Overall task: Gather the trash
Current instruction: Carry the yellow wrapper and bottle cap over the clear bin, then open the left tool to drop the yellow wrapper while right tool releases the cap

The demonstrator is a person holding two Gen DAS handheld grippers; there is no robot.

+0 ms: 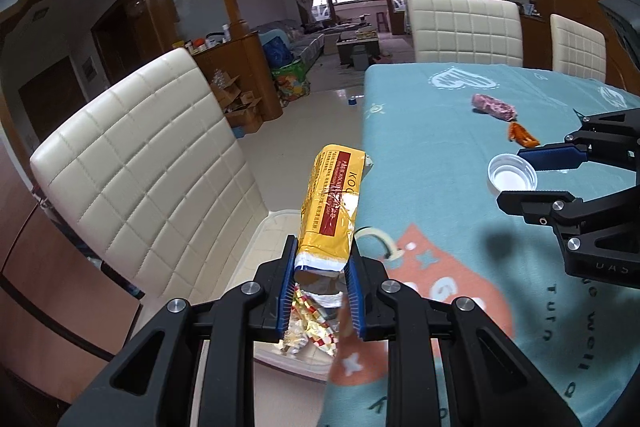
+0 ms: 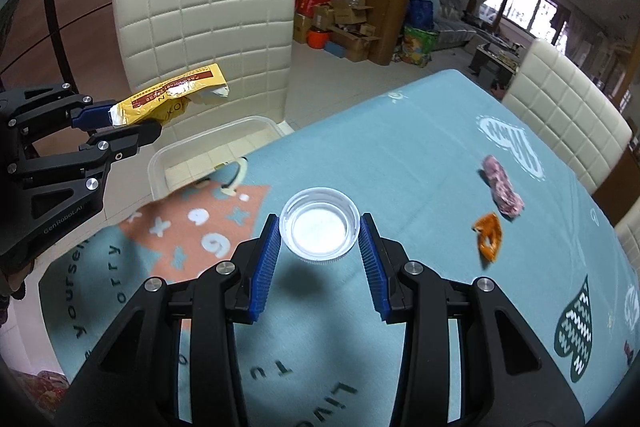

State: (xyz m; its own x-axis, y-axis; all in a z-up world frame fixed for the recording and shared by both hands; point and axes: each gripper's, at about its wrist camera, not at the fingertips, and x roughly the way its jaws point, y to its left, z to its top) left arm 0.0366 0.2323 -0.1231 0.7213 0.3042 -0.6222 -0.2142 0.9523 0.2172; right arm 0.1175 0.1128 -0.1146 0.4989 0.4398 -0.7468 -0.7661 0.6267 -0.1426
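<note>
Left claw (image 1: pixel 322 263): pinching the torn end of the yellow wrapper (image 1: pixel 334 203), blue pads pressed on both sides of it.
Wrapper: held in the air off the desk's edge, above the clear bin (image 2: pixel 216 143) that sits on the chair (image 1: pixel 140 155); its free end sticks away from the claw.
Right claw (image 2: pixel 320 243): gripping the white cap (image 2: pixel 319 230) between its pads, open side up.
Cap: lifted above the desk (image 2: pixel 400 155), its shadow on the cloth beneath.
Bin: on the chair seat just beside the desk's edge; crumpled wrappers (image 1: pixel 308 323) show inside it, under the left claw.
Desk: covered with a teal cloth with an orange patch.
Left on the desk: a pink wrapper (image 2: pixel 502 191), an orange scrap (image 2: pixel 489 235) near it, and a pale ring (image 1: pixel 378 237) near the bin-side edge.
</note>
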